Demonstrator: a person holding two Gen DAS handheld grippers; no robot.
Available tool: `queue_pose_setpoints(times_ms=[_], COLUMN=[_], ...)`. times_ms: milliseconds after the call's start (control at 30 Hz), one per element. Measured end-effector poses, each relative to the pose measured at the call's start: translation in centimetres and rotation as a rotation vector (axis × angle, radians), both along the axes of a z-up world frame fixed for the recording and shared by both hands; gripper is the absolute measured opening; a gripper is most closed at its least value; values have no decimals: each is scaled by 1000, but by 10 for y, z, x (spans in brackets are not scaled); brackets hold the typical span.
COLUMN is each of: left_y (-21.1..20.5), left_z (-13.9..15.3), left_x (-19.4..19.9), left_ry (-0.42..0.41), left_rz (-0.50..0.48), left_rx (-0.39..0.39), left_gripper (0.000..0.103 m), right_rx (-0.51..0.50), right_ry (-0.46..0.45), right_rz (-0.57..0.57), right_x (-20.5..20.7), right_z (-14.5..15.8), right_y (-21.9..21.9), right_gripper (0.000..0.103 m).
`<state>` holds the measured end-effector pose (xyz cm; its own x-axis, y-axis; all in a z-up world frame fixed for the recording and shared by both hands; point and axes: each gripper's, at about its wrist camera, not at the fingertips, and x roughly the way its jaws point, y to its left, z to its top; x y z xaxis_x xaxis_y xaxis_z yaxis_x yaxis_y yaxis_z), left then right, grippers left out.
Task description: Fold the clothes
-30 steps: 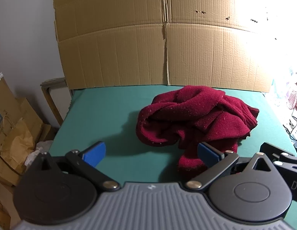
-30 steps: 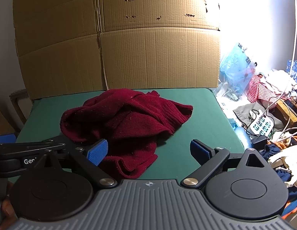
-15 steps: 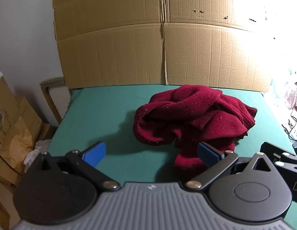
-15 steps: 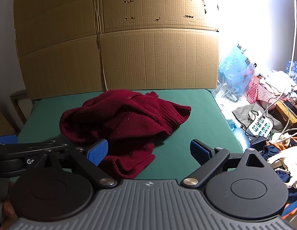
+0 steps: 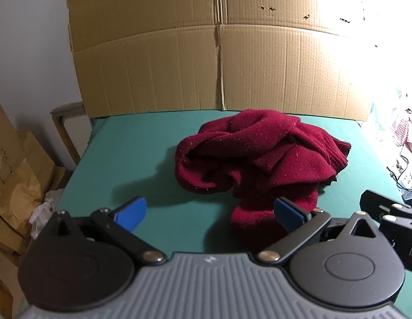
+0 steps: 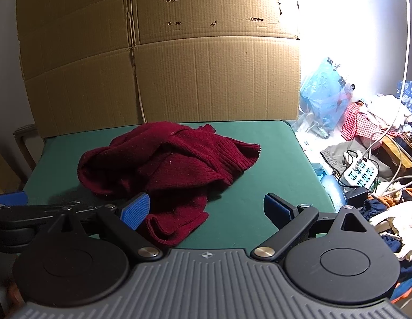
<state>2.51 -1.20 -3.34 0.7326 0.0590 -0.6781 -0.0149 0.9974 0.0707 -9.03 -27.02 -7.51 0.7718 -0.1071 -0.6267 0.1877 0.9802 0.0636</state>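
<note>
Left wrist view: a dark red knitted sweater [image 5: 256, 159] lies crumpled in a heap on the green surface [image 5: 131, 154], right of centre, one loose end trailing toward the camera. The left claw [image 5: 209, 212] is spread wide with nothing between its blue pads [image 5: 131, 212]; the right-hand pad sits in front of the sweater's near end, though whether it touches the knit cannot be told. A flattened cardboard sheet [image 5: 219, 61] stands along the far edge of the surface. Paper bags [image 5: 17, 186] crowd the floor at left. Part of the other black tool shows at the right edge.

Right wrist view: the same sweater [image 6: 166, 164] rests left of centre on the surface [image 6: 272, 180], its ribbed hem toward the right. The right claw [image 6: 206, 210] is likewise wide open and empty, its left pad [image 6: 135, 211] overlapping the sweater's near fold in the frame. A white power strip [image 6: 360, 171], a blue plastic bag [image 6: 322, 98] and heaped clothes [image 6: 378, 114] lie beyond the right edge.
</note>
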Motion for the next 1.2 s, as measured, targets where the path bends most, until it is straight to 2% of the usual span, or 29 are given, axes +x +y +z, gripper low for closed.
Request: queue_pose_setpoints(times_ms=[533, 700, 900, 1067, 1200], left_y=[-1, 5, 18, 31, 43], left_z=[-8, -18, -40, -60, -68], left_x=[3, 7, 16, 22, 32], left_ry=[20, 62, 94, 109, 134], left_rz=[5, -7, -4, -10, 3], left_rx=[2, -34, -50, -24, -39], left_gripper=[102, 102, 102, 102, 102], right_rx=[19, 19, 24, -81, -164], right_ry=[21, 45, 103, 109, 80], right_rz=[17, 15, 27, 42, 131], right_x=[4, 9, 26, 51, 85], right_z=[-7, -15, -35, -44, -43], right_y=[-5, -8, -17, -23, -7], right_gripper=[95, 95, 86, 86, 86])
